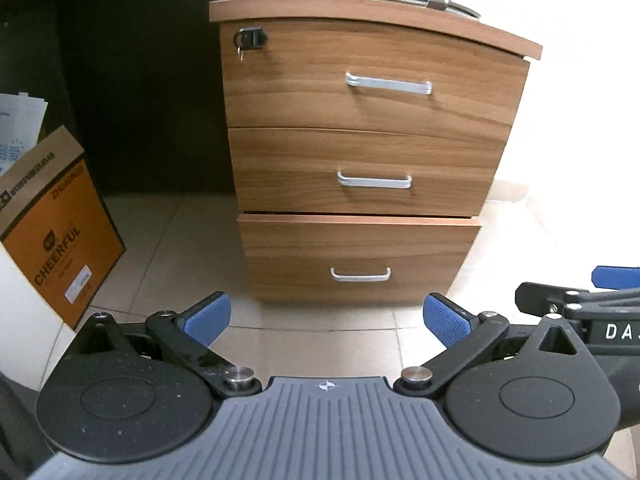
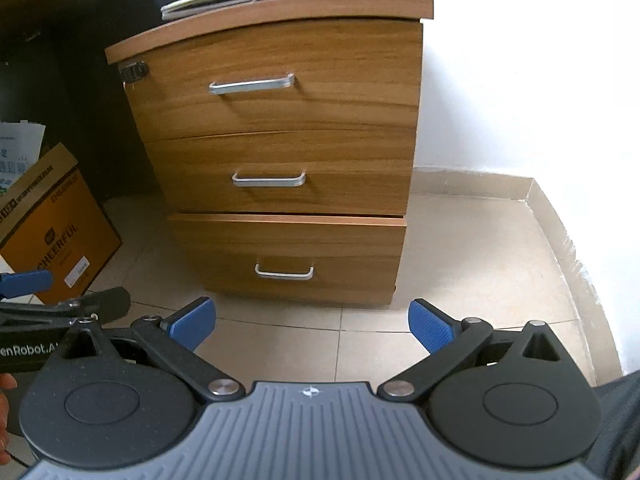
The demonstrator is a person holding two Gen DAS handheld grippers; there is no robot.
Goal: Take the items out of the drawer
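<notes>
both your tongs are spread wide, holding nothing. left gripper (image 1: 326,322) and right gripper (image 2: 312,324) hover side by side over the floor tiles (image 2: 472,264), short of the cabinet (image 1: 360,152).

the bottom drawer (image 1: 360,258) sits dead ahead of both, front standing slightly proud of the two above. its handle (image 1: 360,275) runs horizontal, crosswise to your fingers, just above and beyond the blue pads (image 1: 210,318). neither side is clearly nearer. contents can't be seen.
</notes>
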